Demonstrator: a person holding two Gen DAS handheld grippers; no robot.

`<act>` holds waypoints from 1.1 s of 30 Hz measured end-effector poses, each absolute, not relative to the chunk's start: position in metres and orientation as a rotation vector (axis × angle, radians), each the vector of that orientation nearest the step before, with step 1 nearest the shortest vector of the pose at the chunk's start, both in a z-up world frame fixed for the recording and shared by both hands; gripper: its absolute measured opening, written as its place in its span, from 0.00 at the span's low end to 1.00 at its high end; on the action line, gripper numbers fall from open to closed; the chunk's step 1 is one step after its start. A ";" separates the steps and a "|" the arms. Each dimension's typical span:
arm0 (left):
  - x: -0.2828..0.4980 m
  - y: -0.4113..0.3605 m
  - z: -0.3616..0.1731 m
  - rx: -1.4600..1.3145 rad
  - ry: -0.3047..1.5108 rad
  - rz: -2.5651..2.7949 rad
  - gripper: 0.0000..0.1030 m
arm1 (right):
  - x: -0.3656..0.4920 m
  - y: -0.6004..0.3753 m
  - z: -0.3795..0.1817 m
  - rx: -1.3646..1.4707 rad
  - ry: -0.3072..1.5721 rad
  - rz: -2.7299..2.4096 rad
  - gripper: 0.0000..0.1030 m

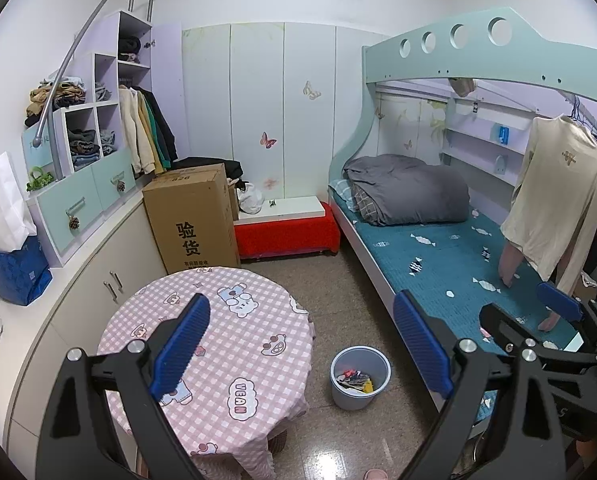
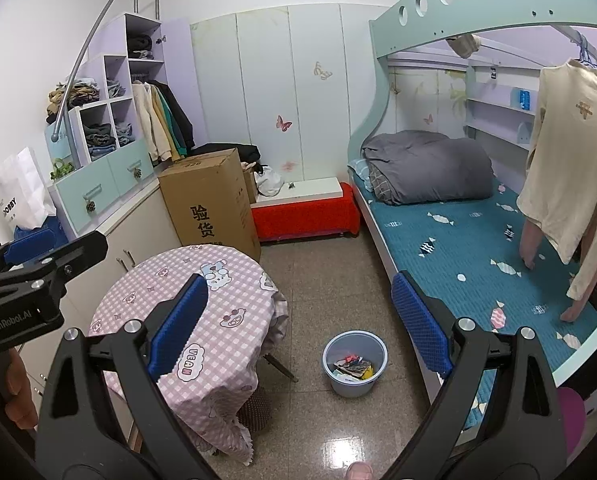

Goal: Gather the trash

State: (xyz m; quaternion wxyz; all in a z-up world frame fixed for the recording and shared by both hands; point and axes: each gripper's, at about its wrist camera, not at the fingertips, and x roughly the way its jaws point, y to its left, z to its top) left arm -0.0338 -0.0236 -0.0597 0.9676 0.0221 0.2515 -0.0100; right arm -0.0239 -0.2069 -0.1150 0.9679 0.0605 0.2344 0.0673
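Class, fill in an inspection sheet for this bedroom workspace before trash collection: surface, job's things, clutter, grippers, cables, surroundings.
Surface: round table under a pink checked cloth, nothing on it; tiled floor.
Job's things: grey bin on the floor between table and bed, holding scraps.
Clutter: cardboard box, white paper bag, blue bag.
Grippers: left gripper open, empty; right gripper open, empty.
Cables: nothing seen.
Surroundings: bunk bed with grey duvet, hanging cream shirt, shelves of clothes.
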 end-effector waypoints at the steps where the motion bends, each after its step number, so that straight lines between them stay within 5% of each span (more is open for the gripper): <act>1: -0.034 -0.024 -0.060 0.044 0.509 -0.021 0.88 | -0.024 -0.207 -0.115 0.123 0.473 0.136 0.89; 33: -0.035 -0.033 -0.062 0.048 0.510 -0.034 0.88 | -0.024 -0.208 -0.116 0.126 0.478 0.132 0.89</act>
